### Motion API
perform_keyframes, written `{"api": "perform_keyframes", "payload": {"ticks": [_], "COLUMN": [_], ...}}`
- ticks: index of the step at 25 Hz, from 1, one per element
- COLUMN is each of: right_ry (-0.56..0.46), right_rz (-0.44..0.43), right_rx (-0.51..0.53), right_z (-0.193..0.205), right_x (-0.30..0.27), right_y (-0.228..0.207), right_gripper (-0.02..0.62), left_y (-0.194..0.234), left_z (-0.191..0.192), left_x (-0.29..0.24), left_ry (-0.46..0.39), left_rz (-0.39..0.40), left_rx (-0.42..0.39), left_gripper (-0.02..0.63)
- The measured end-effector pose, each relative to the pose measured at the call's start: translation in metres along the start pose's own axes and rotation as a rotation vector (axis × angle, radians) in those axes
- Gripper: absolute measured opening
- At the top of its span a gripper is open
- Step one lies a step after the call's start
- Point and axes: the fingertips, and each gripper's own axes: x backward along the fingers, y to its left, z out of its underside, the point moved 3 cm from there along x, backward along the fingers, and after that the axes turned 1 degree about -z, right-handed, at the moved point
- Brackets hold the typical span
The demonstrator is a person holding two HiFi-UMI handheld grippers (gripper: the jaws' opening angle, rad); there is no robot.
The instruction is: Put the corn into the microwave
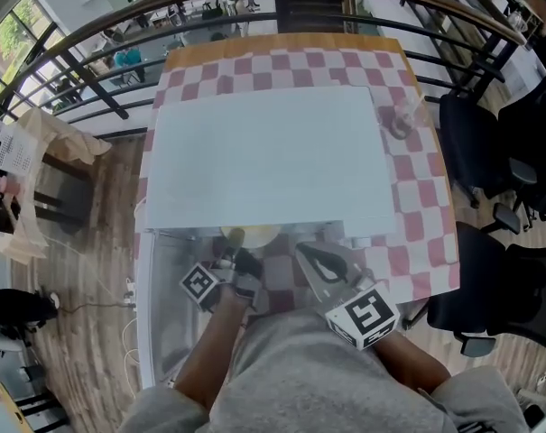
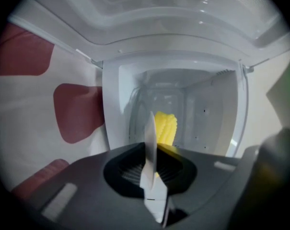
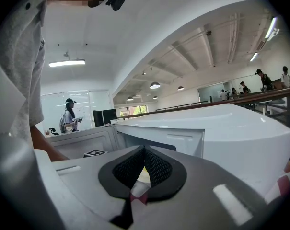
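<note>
The microwave (image 1: 268, 156) sits on the checked desk (image 1: 426, 233) with its door (image 1: 164, 314) swung open to the left. From above, its white top hides the whole cavity. Only a pale yellowish curve (image 1: 245, 235) peeps out under the front edge, and I cannot say what it is.

The left gripper (image 1: 243, 258) reaches into the opening. In the left gripper view, the picture is turned on its side, with the red and white cloth (image 2: 73, 111) at the left. The left gripper's (image 2: 149, 164) fingers are clamped on a thin white piece (image 2: 149, 138) seen edge-on. It might be a plate rim, but that cannot be confirmed. The corn (image 2: 166, 128) is inside the cavity, just beyond the fingers and close against that white piece. Its lower end is cut off by the gripper body.

The right gripper (image 1: 310, 258) is held beside the left one, in front of the opening. In the right gripper view, its (image 3: 144, 169) fingers are pressed together on nothing. Only a scrap of checked cloth shows through the hollow between the pads. Past them rise the microwave's white shell (image 3: 221, 128) and the inner face of the door (image 3: 82, 143).

A small blurry object (image 1: 399, 120) by the microwave's far right corner is too smeared to name.
</note>
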Motion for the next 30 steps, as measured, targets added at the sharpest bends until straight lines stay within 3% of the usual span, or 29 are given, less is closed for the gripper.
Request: {"api": "perform_keyframes", "payload": {"ticks": [17,21,25,30], "right_ry": [-0.023,-0.026,-0.025,-0.021], "right_rz": [0.007,0.006,-0.005,-0.016], "right_rx": [-0.007,-0.007,0.001,0.008], "right_z": [0.002,0.000,0.000,0.000], "right_x": [-0.004,-0.002,-0.004,-0.004], "right_y": [-0.013,-0.013,-0.008,-0.004], "right_gripper": [-0.002,-0.002,-0.002,-0.002], "left_y": [-0.003,-0.016,-0.026,-0.028], "left_z": [-0.004,-0.006,-0.001,0.008], "left_x": [-0.015,-0.017,-0.017,-0.016], "left_ry": [0.016,0.036,0.111,0.212], "left_rz": [-0.029,0.016,0.020,-0.002], "left_rx": [-0.047,-0.089,-0.140,-0.234], "left_gripper": [0.046,0.183,0.298,0.360]}}
